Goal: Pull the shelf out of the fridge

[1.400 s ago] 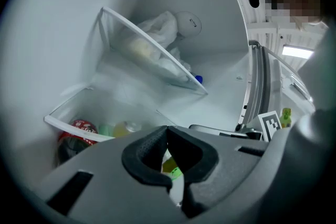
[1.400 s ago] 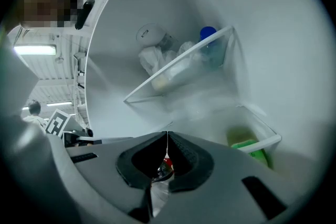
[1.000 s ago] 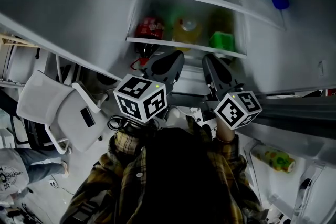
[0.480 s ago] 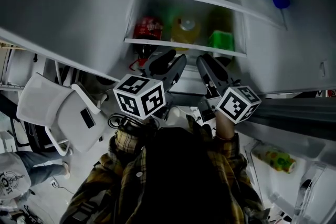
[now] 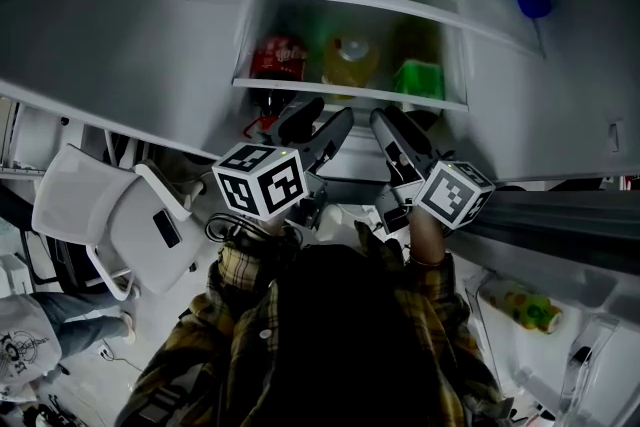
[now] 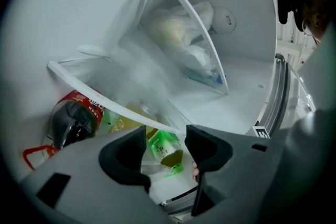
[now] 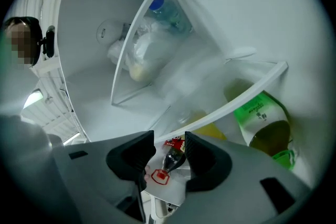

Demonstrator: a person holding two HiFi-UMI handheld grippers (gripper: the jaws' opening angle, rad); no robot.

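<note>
Flat, clear, white-rimmed shelf [image 5: 350, 93]

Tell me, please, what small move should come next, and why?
Probably ease both grippers up onto the shelf rim: left gripper and right gripper have just been opening, their jaws grip nothing, and the rim runs just above them.

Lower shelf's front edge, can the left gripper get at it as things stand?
Probably yes. The left gripper is empty and its jaws have just been opening. The lower shelf has its white front edge just ahead of them, slightly above, with nothing blocking it.
</note>
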